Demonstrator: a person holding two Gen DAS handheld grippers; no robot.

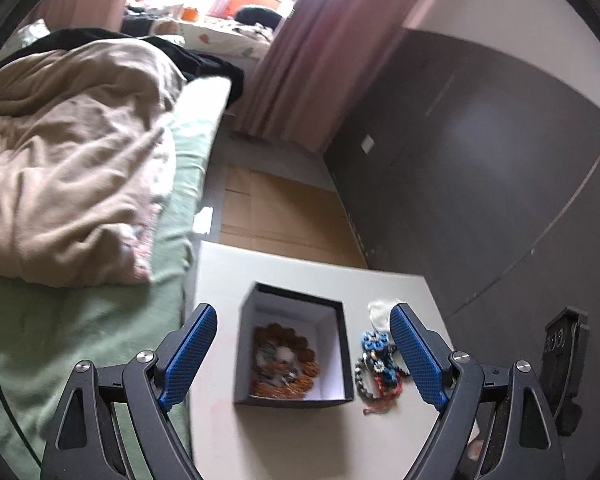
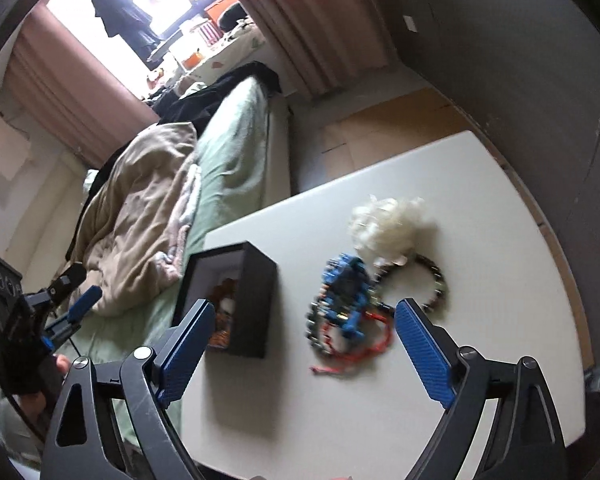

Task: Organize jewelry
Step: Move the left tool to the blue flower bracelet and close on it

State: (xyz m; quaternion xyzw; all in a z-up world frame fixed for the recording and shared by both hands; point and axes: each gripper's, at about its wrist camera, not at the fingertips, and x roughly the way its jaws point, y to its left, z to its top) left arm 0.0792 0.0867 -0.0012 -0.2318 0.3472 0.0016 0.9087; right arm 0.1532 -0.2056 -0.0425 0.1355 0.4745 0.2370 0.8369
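Left wrist view. The left gripper (image 1: 302, 312) hangs over a white, matte table (image 1: 300, 440), its jaws spread wide with nothing between the blue, cross-hatched pads (image 1: 188, 356). Framed by the jaws stands an open, square box (image 1: 340, 344), black outside and pale inside, holding a heap of orange-brown beaded jewelry (image 1: 284, 364). Just right of the box, on the bare table, lies a tangled pile (image 1: 378, 372): a blue flower-shaped piece, a dark beaded bracelet and red cord. A white crumpled tuft (image 1: 378, 312) lies just beyond the pile.

Right wrist view. The right gripper (image 2: 304, 306) is likewise released and empty. The box (image 2: 256, 300) stands by its left finger; the pile (image 2: 344, 312) lies between the fingers, untouched. The fluffy tuft (image 2: 388, 224) touches a ring of dark, faceted beads (image 2: 438, 284). Left of the table are a bed with a green sheet (image 2: 228, 160) and a rumpled beige quilt (image 2: 140, 208).
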